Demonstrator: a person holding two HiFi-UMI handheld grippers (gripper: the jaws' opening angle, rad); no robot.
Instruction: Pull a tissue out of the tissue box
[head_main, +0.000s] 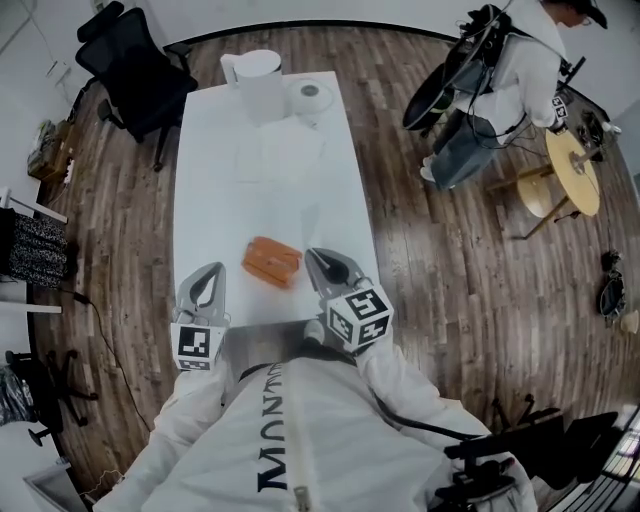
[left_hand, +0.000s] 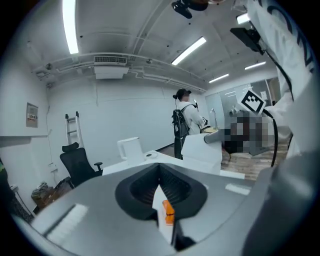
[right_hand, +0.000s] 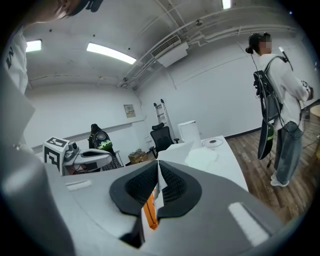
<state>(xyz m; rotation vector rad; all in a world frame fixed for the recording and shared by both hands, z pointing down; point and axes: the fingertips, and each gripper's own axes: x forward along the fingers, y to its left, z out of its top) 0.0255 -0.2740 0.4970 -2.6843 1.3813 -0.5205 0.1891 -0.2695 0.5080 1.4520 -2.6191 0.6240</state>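
Trouble could be caused by shut claws: the left gripper (head_main: 207, 283) and the right gripper (head_main: 325, 265) are both closed, with nothing held. The tissue box (head_main: 272, 262) is seen at ten o'clock from the right gripper. It could be pushed away instead of grabbed.

white jug (head_main: 255, 80) beside a white roll (head_main: 312, 95) (black office chair (head_main: 135, 70) nearby)

- Left gripper (head_main: 207, 280): jaws together; body held near level (slight downward tilt), close to the torso.
- Right gripper (head_main: 325, 262): jaws together; same attitude, beside the left unit, apart.
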